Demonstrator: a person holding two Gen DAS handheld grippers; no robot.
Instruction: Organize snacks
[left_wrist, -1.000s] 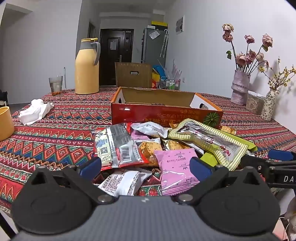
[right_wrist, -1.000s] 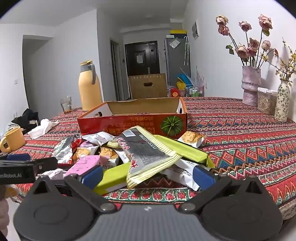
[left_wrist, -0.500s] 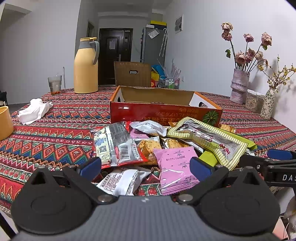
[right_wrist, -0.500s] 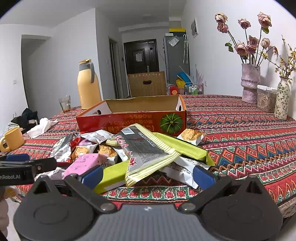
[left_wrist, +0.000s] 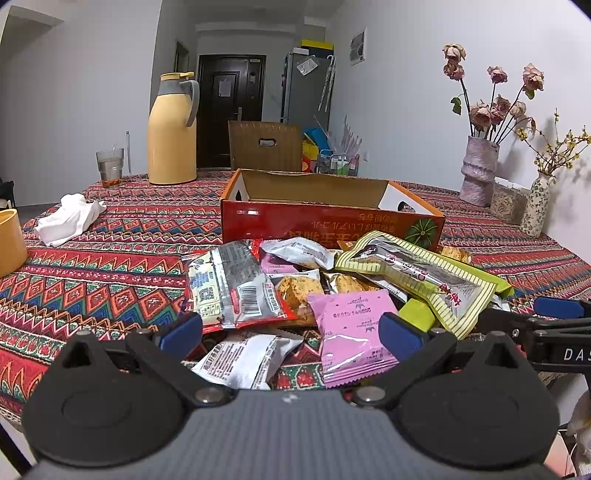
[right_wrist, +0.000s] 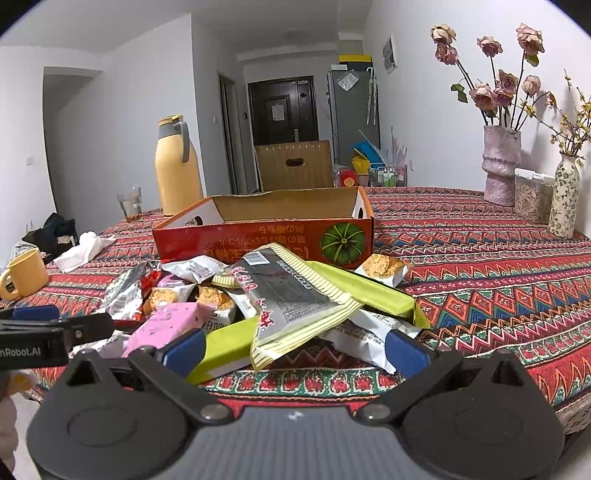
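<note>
Glossy crinkled plastic snack wrappers (left_wrist: 236, 291); pink packet (left_wrist: 352, 334) shiny film. Matt cardboard box (left_wrist: 325, 221). Woven patterned tablecloth (left_wrist: 103, 266). Smooth thermos (left_wrist: 171, 129); rough-textured vase (right_wrist: 500, 164).

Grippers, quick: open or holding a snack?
Left gripper: open, holding nothing.
Right gripper: open, holding nothing.

— Behind the table? Yellow thermos (left_wrist: 171, 129) standing upright, drinking glass (left_wrist: 109, 168) just beside.

— And left? Crumpled white cloth (left_wrist: 69, 219) lying on patterned tablecloth (left_wrist: 110, 266); yellow mug (right_wrist: 23, 273) near the edge.

— Right side? Pink vase (right_wrist: 500, 164) holding dried roses, floral vase (right_wrist: 563, 201) close by.
</note>
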